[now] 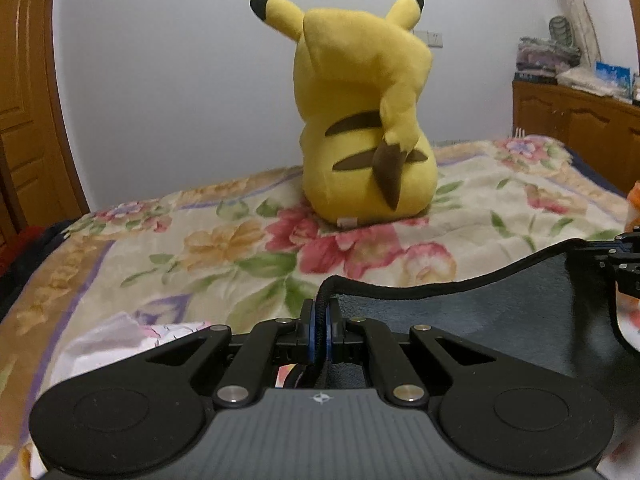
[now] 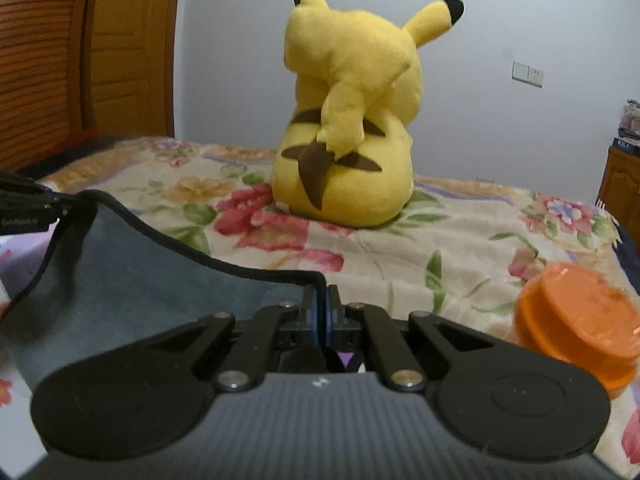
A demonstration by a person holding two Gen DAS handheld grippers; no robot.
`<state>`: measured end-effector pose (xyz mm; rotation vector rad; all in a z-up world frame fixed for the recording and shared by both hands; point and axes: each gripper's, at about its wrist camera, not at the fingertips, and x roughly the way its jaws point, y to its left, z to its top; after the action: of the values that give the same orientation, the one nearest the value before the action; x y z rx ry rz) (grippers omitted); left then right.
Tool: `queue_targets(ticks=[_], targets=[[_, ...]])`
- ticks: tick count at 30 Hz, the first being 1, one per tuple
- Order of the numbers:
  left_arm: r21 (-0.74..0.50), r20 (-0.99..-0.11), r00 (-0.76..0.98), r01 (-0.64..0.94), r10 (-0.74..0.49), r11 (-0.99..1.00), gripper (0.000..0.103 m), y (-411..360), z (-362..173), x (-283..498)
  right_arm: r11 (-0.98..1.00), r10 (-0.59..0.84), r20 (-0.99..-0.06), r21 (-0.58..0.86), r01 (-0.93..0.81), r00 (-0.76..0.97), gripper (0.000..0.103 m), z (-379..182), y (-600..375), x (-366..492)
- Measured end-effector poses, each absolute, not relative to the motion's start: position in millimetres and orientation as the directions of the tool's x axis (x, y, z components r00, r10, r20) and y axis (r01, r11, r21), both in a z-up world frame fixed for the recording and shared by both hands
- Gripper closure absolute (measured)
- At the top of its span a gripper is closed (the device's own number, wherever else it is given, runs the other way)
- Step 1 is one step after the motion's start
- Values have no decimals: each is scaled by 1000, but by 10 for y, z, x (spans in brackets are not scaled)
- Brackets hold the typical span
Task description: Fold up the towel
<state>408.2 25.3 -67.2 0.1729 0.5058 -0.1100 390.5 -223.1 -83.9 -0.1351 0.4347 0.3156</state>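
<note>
Grey terry towel with a black bound hem, slung between two grippers above a floral blanket on a bed. Left gripper pressed together on one corner of the hem, cord visibly sandwiched between its blue pads; right gripper likewise clamped on the opposite corner. Hem sagging in a shallow curve between the two pinches, cloth hanging below and toward the person.

Probably mid-fold: carrying the held edge forward to lay it over the rest. To do it well:

- Keep both pinches firm; no loosening before the edge rests on cloth.
- Hold both corners level and pull slightly apart to take out the sag, so the hem lands straight.
- Travel both hands at matching pace; any lead by one side skews the fold.
- Lower gently, then release both corners together.
- Stop short of the yellow Pikachu plush sitting just beyond on the blanket.
- Mind the orange lidded container lying near the right gripper; easy to nudge or trap under the cloth.

Lower edge of the towel hidden beneath the grippers, so alignment with it impossible to confirm from here.
</note>
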Motion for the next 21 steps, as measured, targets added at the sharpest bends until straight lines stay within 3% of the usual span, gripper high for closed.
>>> queue_targets(ticks=[13, 16, 18, 21], targets=[[158, -539, 841, 148, -40, 976, 92, 272, -961, 4171, 954, 227, -504, -55, -294, 833, 97, -1162, -2211, 4038], [151, -552, 832, 157, -48, 976, 91, 281, -970, 4156, 957, 219, -506, -54, -284, 834, 87, -1168, -2218, 4024], [146, -558, 828, 158, -51, 977, 90, 278, -960, 4126, 957, 225, -509, -42, -286, 831, 69, -1160, -2234, 4002], [146, -562, 826, 163, -54, 976, 86, 264, -937, 4046, 958, 232, -508, -30, -286, 829, 65, -1140, -2250, 3934]])
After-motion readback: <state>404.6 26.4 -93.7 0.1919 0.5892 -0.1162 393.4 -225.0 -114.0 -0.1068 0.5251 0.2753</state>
